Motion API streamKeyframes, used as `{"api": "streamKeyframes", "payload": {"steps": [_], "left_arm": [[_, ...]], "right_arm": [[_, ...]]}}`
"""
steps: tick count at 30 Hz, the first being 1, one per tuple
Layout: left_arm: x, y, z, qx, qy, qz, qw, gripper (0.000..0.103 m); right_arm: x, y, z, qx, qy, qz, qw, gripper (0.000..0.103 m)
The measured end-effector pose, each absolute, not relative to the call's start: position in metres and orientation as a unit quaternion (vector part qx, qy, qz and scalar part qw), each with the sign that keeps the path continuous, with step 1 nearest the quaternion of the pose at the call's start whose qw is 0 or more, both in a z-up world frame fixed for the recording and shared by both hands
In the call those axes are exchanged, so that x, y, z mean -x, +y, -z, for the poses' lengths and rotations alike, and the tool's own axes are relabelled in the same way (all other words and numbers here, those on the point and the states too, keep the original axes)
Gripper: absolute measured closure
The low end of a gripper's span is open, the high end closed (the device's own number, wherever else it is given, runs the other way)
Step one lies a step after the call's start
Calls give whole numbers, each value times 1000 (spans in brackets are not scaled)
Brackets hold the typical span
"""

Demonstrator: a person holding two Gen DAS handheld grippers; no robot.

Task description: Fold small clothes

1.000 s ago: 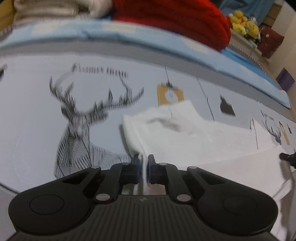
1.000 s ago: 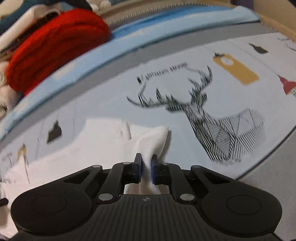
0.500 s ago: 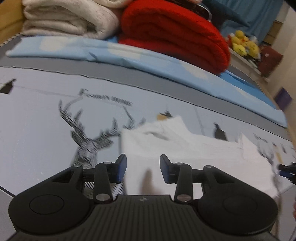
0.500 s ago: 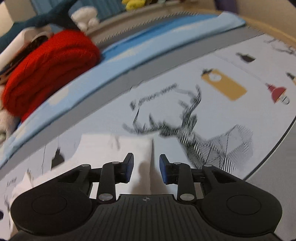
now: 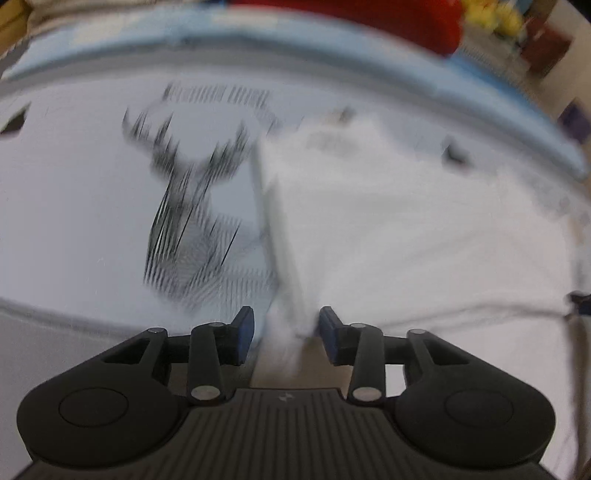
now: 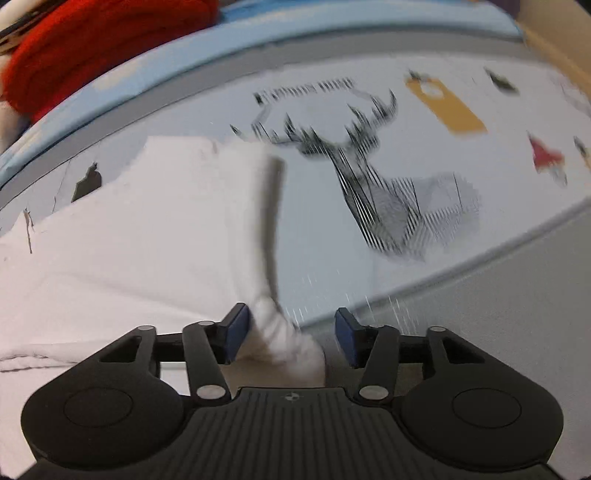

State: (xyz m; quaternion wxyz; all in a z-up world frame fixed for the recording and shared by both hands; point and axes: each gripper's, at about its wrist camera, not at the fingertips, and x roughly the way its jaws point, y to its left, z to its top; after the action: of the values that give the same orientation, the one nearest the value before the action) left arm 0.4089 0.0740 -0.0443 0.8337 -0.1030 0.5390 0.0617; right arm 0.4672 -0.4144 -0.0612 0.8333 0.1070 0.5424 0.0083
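The left tongs (image 5: 286, 332) stand parted, their blue pads (image 5: 245, 332) clear of cloth on the inner faces; the jaws have just been opening, and a corner of the white fabric garment (image 5: 406, 229) rises loosely into the gap between them without being pinched. The garment lies spread over the pale bedsheet printed with a black line-drawn stag's head (image 5: 74, 206), its left edge standing up slightly as a soft fold (the picture is smeared by motion, so the seams cannot be made out). The stag print (image 5: 188, 221) lies just beside that edge, to the left. Beyond the sheet runs a light-blue blanket (image 5: 332, 48), and a red knitted bundle (image 5: 388, 18) sits behind it.

From the right wrist, the same white garment (image 6: 140, 236) fills the left half of the view, flat on the printed sheet (image 6: 332, 258). The right tongs (image 6: 290, 334) are released too, wider apart; their jaws have likewise just been opening. A bunched white corner sits between them, close against the left pad (image 6: 236, 332) and well apart from the right one. The stag print (image 6: 388, 195) lies to the right of the garment, with a mustard-yellow tag motif (image 6: 447, 107) further right.
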Motion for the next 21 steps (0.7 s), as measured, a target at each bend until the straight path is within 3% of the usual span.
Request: {"api": "streamKeyframes", "payload": {"steps": [3,10,17,18,21], "left_arm": [[-397,64,20,83,515,-79,850,55],[-336,35,-77,46,365,-64,927,56],[-233,29,-129,62,330,-61,940,56],[-214,29,-132,60,328,-67,940,59],[-161,25,-129,56,329,-86,939,80]], "right_arm": [[-454,-418,33,-107,516,9,850,57],[-388,-417,-73,-118,364,-12,924,57],[-278,-434,-147,-148,295,-63,942,57],[-265,-438,-149,-152,297,-69,940,57],[-225,-451,-140,-168,317,-78,930,57]]}}
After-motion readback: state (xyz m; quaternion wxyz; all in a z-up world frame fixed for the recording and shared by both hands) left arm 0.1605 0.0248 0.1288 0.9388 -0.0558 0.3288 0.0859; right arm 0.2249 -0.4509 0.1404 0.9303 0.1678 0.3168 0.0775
